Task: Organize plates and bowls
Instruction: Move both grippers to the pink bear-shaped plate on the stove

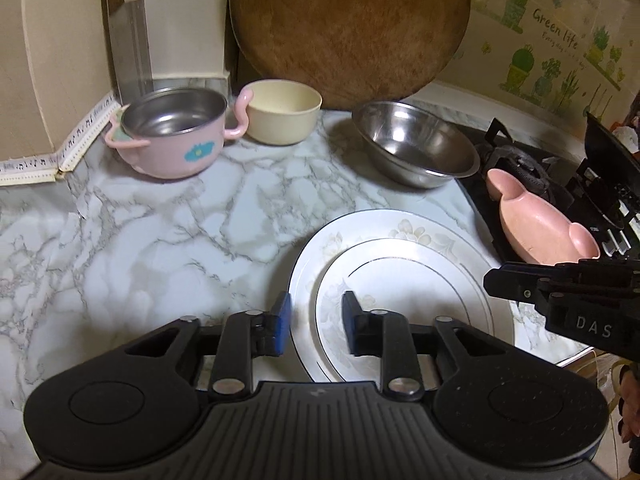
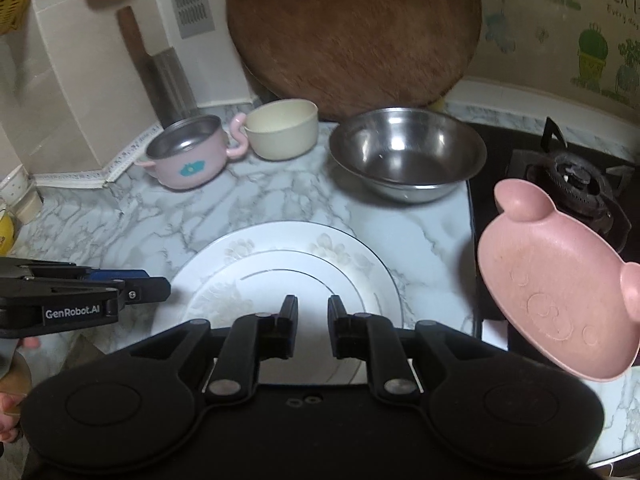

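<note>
On the wall at about two o'clock, a plant sticker (image 1: pixel 560 44) reads "Green life". The right gripper (image 2: pixel 313 318) carries "DAS" on its side in the left wrist view, and the left gripper (image 1: pixel 316 322) shows "GenRobot.AI" in the right wrist view. Both grippers have their fingers parted and hold nothing. Two stacked white plates (image 1: pixel 400 264), the smaller on the larger, lie just ahead of both at twelve o'clock. A pink animal-shaped dish (image 2: pixel 560 300) sits at three o'clock of the right gripper, overlapping the black gas stove (image 2: pixel 576 184). Farther off stand a steel bowl (image 2: pixel 408 152), a cream bowl (image 2: pixel 282 128) and a pink steel-lined handled bowl (image 2: pixel 188 158). All rest on a marble-patterned counter (image 1: pixel 160 240); a round wooden board (image 1: pixel 348 28) leans on the wall behind.
</note>
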